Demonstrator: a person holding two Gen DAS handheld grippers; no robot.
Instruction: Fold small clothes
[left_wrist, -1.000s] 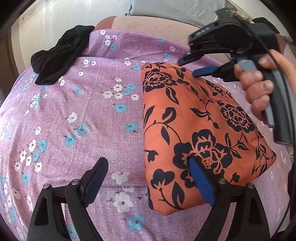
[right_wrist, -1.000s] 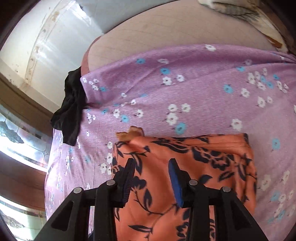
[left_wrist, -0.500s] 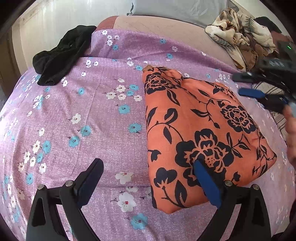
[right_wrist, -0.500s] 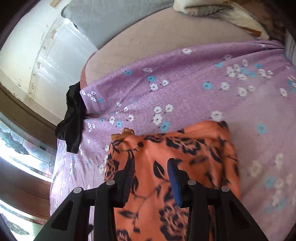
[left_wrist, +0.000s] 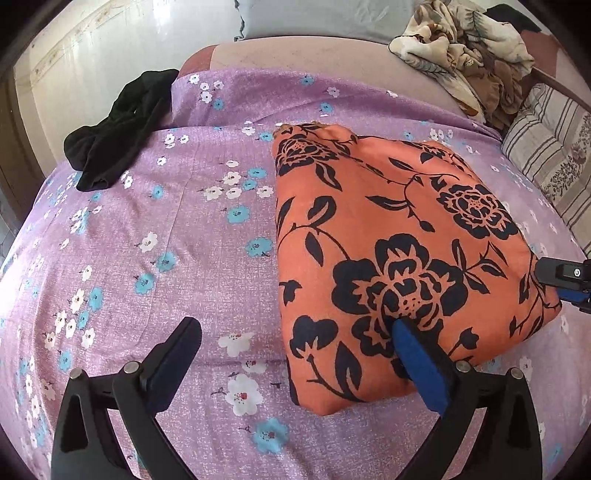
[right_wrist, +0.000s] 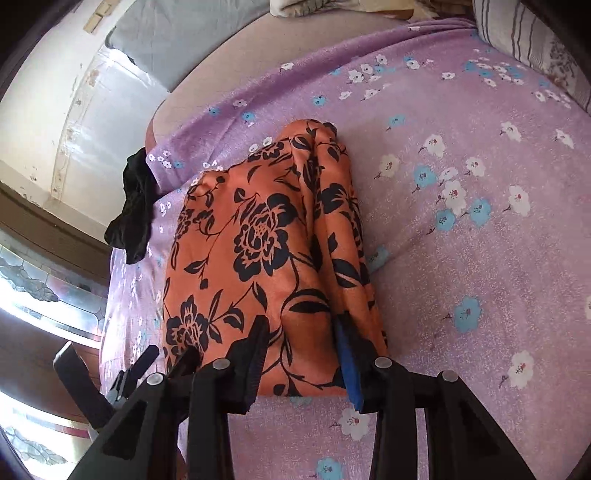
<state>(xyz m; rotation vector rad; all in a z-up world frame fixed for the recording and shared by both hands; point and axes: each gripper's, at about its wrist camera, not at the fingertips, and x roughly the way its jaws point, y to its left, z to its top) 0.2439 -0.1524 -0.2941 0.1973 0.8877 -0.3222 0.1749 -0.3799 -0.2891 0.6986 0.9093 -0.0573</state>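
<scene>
A folded orange garment with black flowers (left_wrist: 399, 254) lies on the purple flowered bedsheet (left_wrist: 184, 240). My left gripper (left_wrist: 295, 343) is open at its near left corner, with the right finger (left_wrist: 421, 362) on the cloth and the left finger on the bare sheet. In the right wrist view the same garment (right_wrist: 266, 258) lies lengthwise. My right gripper (right_wrist: 303, 332) is open astride its near end, with fingers on the cloth, not closed on it. Its tip shows at the garment's right edge in the left wrist view (left_wrist: 565, 280).
A black garment (left_wrist: 118, 136) lies at the sheet's far left corner, also in the right wrist view (right_wrist: 135, 210). A heap of beige patterned clothes (left_wrist: 465, 48) and a striped pillow (left_wrist: 550, 147) lie at the far right. A grey pillow (right_wrist: 177, 40) lies at the bed's far end.
My right gripper has swung from the garment's far side round to its right end and come down low over it. My left gripper has barely moved.
</scene>
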